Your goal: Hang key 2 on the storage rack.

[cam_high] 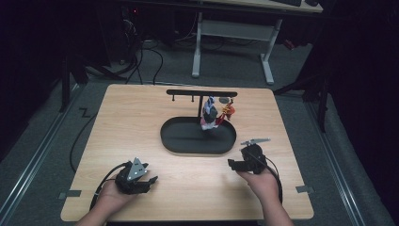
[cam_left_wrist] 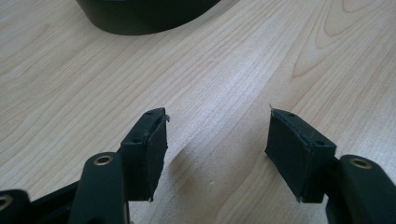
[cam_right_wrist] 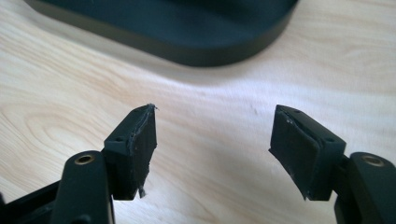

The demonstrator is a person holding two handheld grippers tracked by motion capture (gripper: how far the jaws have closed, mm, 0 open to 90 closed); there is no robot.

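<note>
Both my left gripper [cam_left_wrist: 217, 154] and right gripper [cam_right_wrist: 212, 151] stand released, empty. Ahead of the jaws, the small trinkets [cam_high: 212, 114] hanging over the black tray [cam_high: 175, 141] look light and floppy; I'd pinch their cords.

A tray [cam_high: 176, 141] lies at the middle of the counter [cam_high: 131, 108]. A stand [cam_high: 200, 101] rises from the tray's far side, its bar running left to right. Small charms [cam_high: 212, 114] hang from the bar's right half, above the tray. The left tool [cam_high: 149, 180] rests on the counter near the front edge, left of the tray. The right tool [cam_high: 232, 163] sits just before the tray's right end, well apart from the left one.
</note>
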